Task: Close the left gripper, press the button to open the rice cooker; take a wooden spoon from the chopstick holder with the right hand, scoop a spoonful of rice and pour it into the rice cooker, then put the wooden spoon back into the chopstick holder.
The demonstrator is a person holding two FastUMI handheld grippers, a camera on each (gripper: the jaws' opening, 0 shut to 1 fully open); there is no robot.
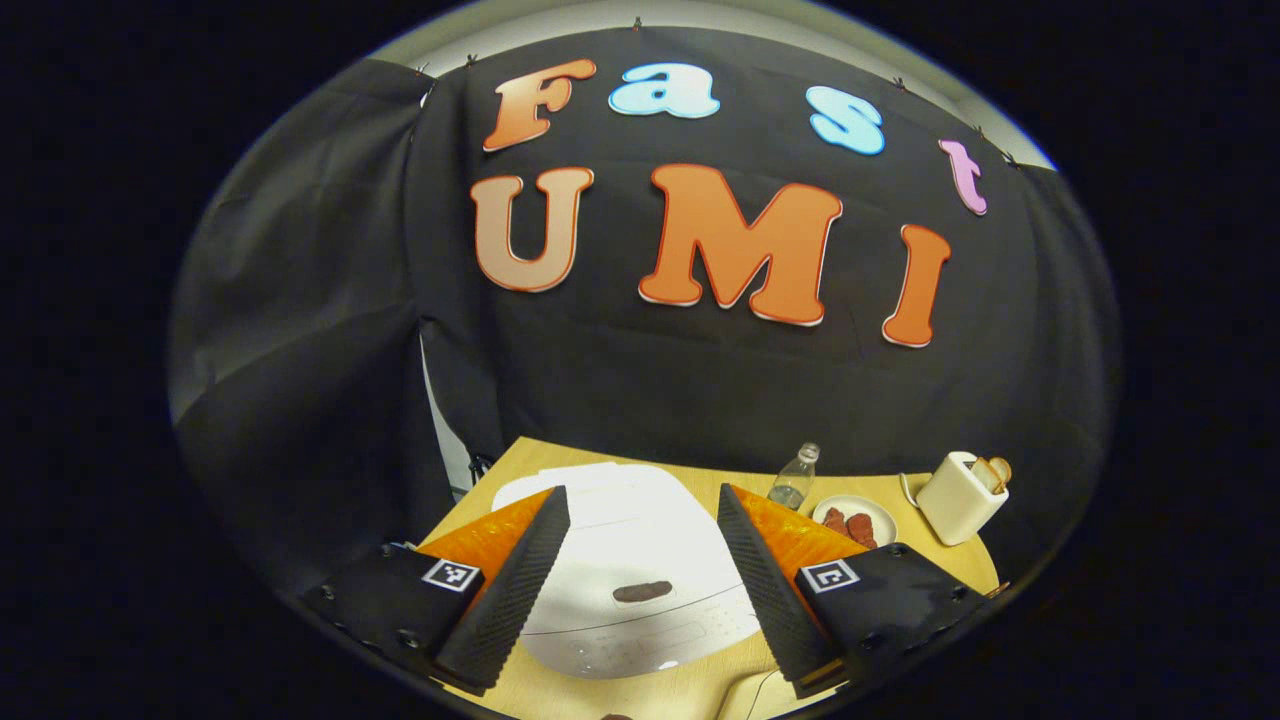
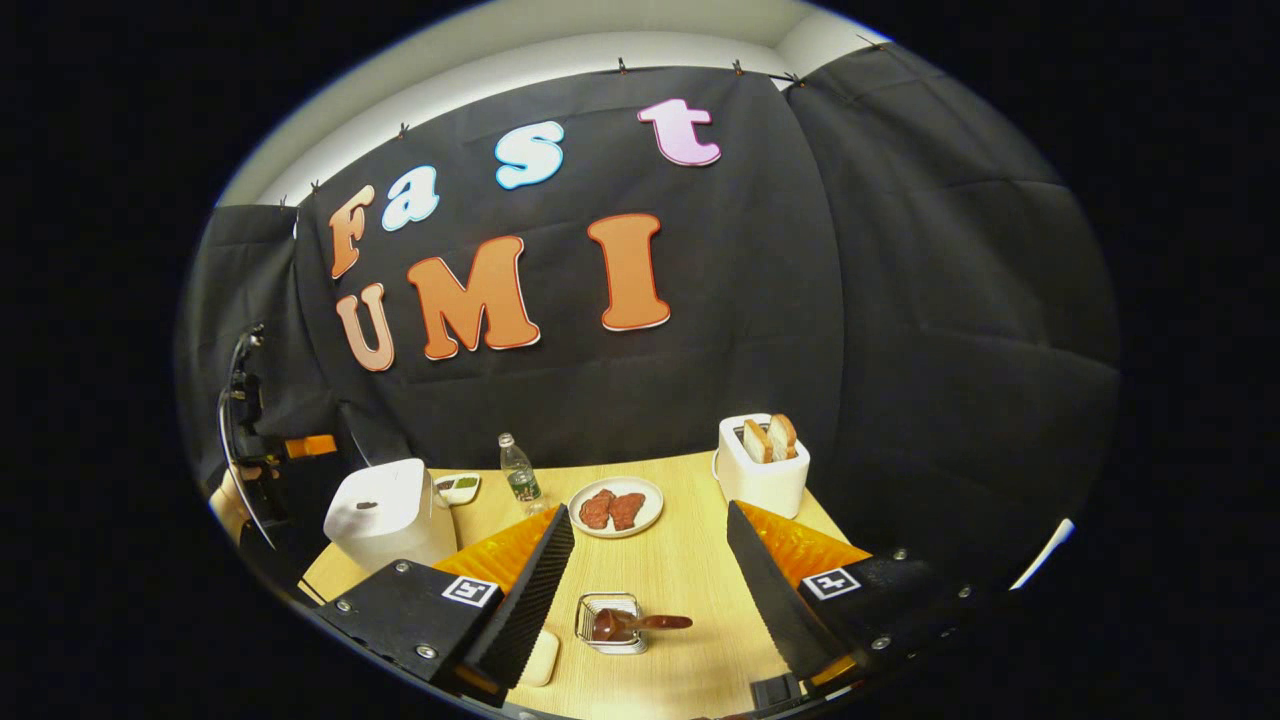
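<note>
Both tongs (image 1: pixel 640 580) (image 2: pixel 645 590) gape above the table (image 2: pixel 690 570), rice cooker (image 1: pixel 630 580) between left fingers.

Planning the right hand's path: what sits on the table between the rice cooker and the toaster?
In the right gripper view, a water bottle and a plate of red pieces lie between the rice cooker and the toaster.

- I'm working in a staged recording booth, not a real kitchen: black cloth (image 2: pixel 900 300) hangs clipped along a pale wall
- A light wooden tabletop (image 2: pixel 680 580) carries kitchen props: a white rice cooker (image 1: pixel 630 560), a toaster (image 2: pixel 762 465) with bread, a plate of meat (image 2: pixel 615 508), a water bottle (image 2: pixel 518 470)
- Marker tags sit on my hand-held gripper (image 1: pixel 640 570)
</note>
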